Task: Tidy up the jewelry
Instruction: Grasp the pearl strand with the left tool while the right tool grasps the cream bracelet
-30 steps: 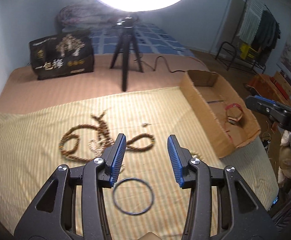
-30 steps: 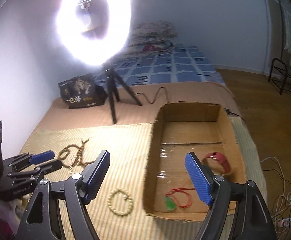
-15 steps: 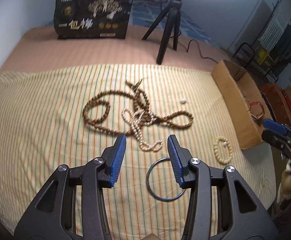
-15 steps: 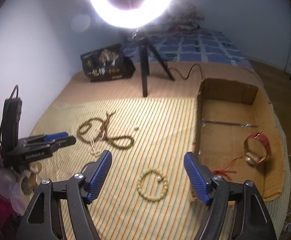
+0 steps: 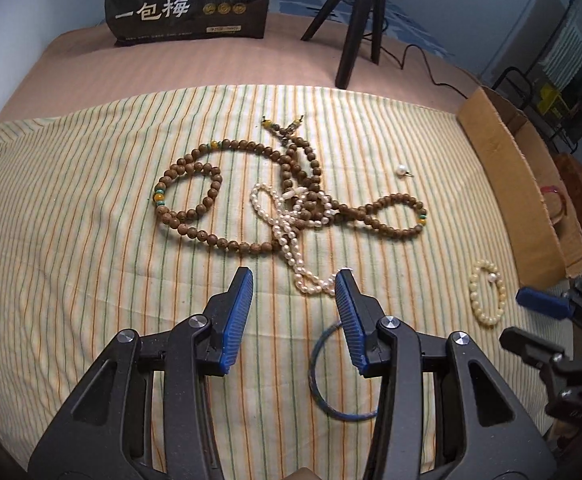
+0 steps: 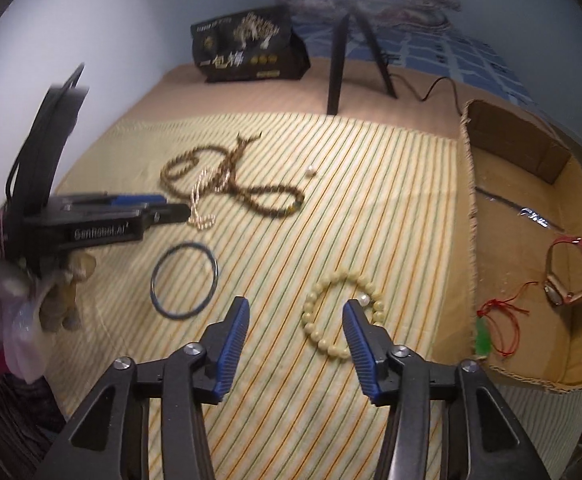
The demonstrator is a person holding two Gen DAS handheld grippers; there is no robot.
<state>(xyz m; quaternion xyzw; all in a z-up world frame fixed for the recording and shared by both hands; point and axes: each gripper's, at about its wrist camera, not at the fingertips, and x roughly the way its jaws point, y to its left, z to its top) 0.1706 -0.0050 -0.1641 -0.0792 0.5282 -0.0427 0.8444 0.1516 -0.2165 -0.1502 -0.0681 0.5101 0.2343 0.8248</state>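
Readable text, two spots only. Black bag (image 5: pixel 189 0), top of the left wrist frame: large white characters "一包梅"; smaller print and the gold seals beside them are too small to read. Same bag (image 6: pixel 249 46) in the right wrist view, upper centre, characters blurred. Left gripper (image 6: pixel 175 210), left of that frame: white lettering "GenRobot.AI" on its black body.

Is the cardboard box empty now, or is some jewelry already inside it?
Not empty. Inside the cardboard box lie a red-strapped watch and a red cord with a green pendant. The rest of its floor is bare.
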